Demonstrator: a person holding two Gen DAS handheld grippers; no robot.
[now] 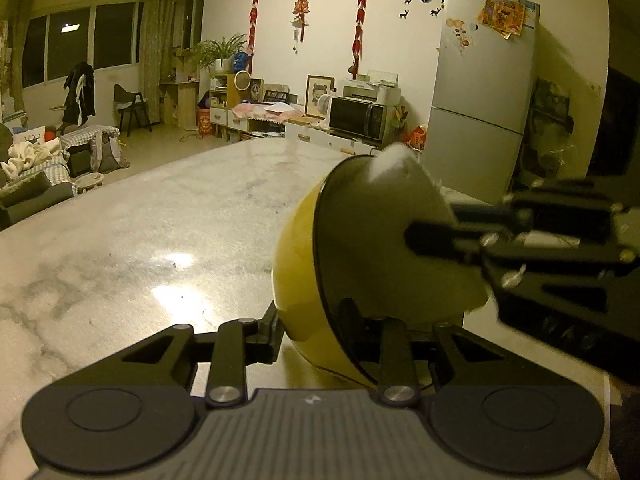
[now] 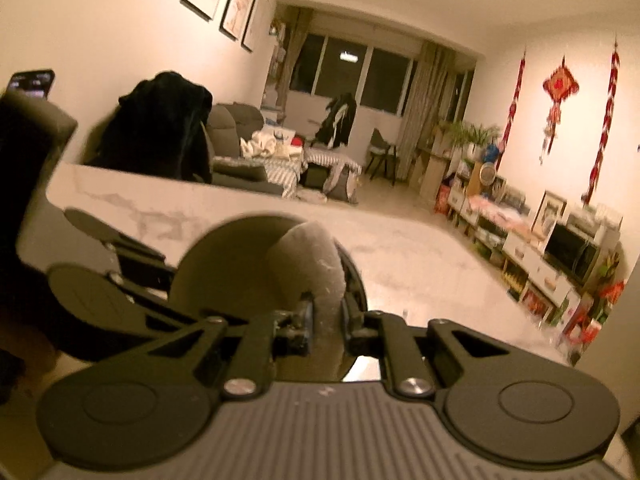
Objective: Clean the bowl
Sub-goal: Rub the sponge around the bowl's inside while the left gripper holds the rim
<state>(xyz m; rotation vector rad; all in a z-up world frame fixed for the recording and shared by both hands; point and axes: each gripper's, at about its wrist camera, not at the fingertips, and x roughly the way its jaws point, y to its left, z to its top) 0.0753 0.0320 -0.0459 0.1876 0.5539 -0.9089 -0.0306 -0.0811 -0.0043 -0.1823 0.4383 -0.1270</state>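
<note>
- Up close in the left wrist view, one yellow bowl (image 1: 304,256) is tipped on its side above the marble counter (image 1: 160,216), its dark-rimmed opening facing right.
- Left tongs (image 1: 310,338) are clamped on the bowl's lower rim: one finger presses the yellow outside, the other sits inside the opening.
- One white cloth (image 1: 394,216) fills the bowl's inside, a tuft of it poking past the top rim.
- Right tongs (image 1: 416,236) come in from the right edge, reaching into the bowl's opening and touching the cloth.
- Seen from the right wrist, the bowl (image 2: 224,264) faces the camera just beyond the fingers, its inside shadowed.
- Right tongs (image 2: 326,326) are closed on the cloth (image 2: 316,272), which rises as one folded wad between the two fingers and leans against the bowl's inner wall.
- Left tongs' body (image 2: 104,296) shows at the left, beside the bowl.
- Count: one bowl, one cloth, two tongs.
</note>
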